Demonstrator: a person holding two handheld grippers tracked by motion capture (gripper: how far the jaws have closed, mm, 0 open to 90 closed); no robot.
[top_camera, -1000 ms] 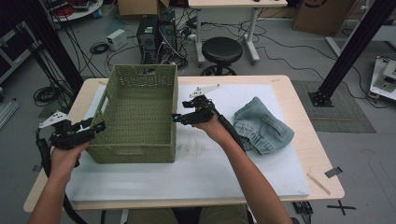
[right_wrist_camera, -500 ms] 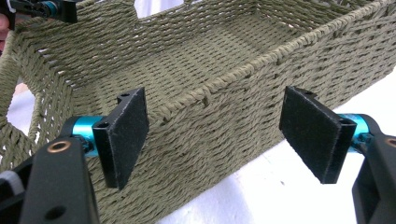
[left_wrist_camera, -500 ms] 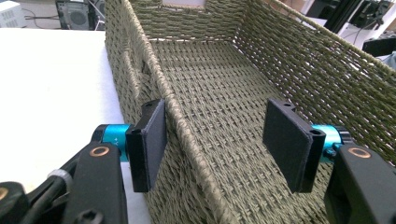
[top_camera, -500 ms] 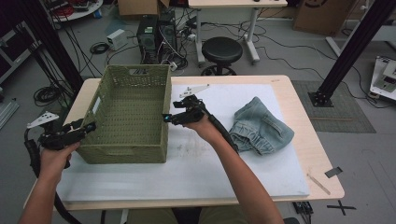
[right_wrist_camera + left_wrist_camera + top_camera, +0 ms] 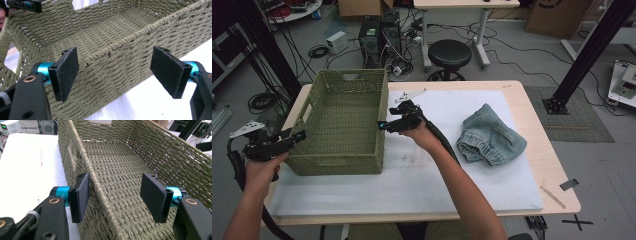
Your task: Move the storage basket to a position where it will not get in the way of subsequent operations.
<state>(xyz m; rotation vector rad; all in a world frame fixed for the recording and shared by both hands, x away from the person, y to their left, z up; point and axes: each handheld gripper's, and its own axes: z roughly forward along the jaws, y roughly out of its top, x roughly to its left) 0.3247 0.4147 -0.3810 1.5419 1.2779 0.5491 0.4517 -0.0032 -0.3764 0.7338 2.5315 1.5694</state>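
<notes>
While both grippers stand at the basket [image 5: 343, 122], nothing is gripped yet: the left gripper [image 5: 297, 138] sits at the near-left corner, and in the left gripper view its jaws straddle the left wall's rim [image 5: 98, 185], one pad outside and one inside, with clear gaps on both sides, so they are open around the wall, not pressing it. The right gripper [image 5: 384, 124] points at the basket's right wall; in the right gripper view its jaws are spread wide in front of that wall [image 5: 117, 67], apart from it, holding nothing. The basket stands upright and empty on the white mat [image 5: 437, 175], at the left side of the table [image 5: 557, 185], its long side running away from the person. A crumpled pair of jeans [image 5: 489, 135] lies on the mat to the right, well apart from the basket and untouched. Judgement: the work looks to be at the placing-the-basket stage; if the jeans are meant to go in, that whole part remains, from pick-up onward. Neither hand is near the cloth.
</notes>
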